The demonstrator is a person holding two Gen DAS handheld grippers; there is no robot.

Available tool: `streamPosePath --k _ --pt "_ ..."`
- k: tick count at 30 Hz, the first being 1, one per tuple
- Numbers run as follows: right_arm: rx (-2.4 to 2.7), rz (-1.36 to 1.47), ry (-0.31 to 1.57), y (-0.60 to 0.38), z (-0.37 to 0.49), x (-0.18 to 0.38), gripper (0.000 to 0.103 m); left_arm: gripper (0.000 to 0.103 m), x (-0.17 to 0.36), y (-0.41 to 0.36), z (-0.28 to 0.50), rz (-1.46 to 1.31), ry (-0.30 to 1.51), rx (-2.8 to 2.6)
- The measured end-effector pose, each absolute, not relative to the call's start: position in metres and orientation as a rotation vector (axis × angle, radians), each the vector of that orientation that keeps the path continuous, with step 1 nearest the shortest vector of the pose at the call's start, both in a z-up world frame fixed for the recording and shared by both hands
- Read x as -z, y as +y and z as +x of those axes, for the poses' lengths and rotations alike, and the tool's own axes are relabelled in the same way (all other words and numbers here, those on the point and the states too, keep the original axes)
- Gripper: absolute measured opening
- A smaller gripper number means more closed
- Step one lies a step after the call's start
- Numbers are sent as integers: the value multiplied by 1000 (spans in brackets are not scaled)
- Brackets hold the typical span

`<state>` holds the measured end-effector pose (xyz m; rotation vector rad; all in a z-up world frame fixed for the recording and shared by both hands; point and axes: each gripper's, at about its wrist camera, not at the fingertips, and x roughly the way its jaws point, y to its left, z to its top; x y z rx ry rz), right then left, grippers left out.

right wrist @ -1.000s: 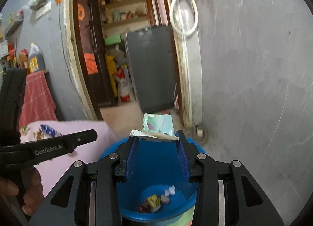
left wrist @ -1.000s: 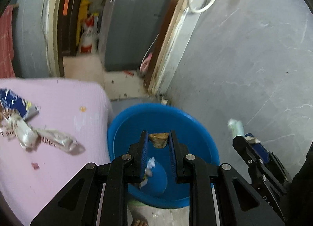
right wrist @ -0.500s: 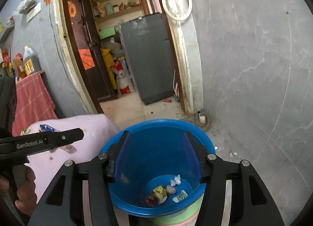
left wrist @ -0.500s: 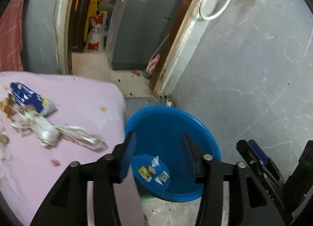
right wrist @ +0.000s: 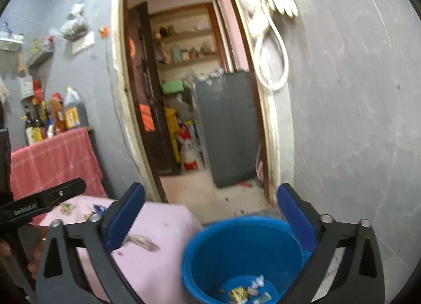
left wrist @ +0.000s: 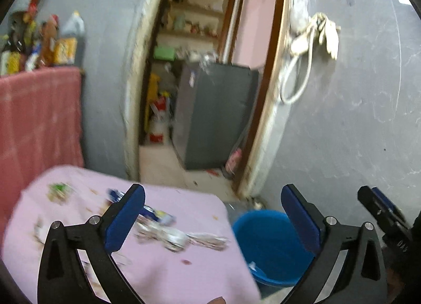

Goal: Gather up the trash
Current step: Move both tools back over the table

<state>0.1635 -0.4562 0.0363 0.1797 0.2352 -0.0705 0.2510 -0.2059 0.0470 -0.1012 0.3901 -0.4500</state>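
A blue bucket point(left wrist: 268, 246) stands on the floor beside a pink-covered table point(left wrist: 147, 272); it also shows in the right wrist view point(right wrist: 244, 254) with several scraps of trash point(right wrist: 247, 292) at its bottom. Crumpled wrappers point(left wrist: 179, 238) and a blue packet point(left wrist: 155, 213) lie on the pink cloth. My left gripper point(left wrist: 213, 214) is open and empty, raised above the table's right part. My right gripper point(right wrist: 209, 214) is open and empty, above and behind the bucket. The right gripper's side shows at the left wrist view's right edge point(left wrist: 384, 214).
A doorway point(right wrist: 189, 93) leads to a room with a grey fridge point(left wrist: 213, 114) and shelves. A grey wall point(right wrist: 355, 119) with a hanging white hose point(right wrist: 271, 61) stands right of the bucket. A red-clothed shelf point(left wrist: 36, 119) with bottles stands at left.
Both grippers let their trash fall into the bucket, opened wide and lifted. The left gripper swung left toward the pink table.
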Motion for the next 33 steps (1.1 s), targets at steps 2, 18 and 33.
streamPosePath --k 2,18,33 --pt "56 165 201 -443 161 -45 103 102 -53 -189 244 -92 354 426" --pt "-78 64 31 -333 152 -85 103 102 -76 -74 203 -69 211 266" --pt "-186 -17 98 -269 179 -51 103 102 -16 -16 220 -8 323 170"
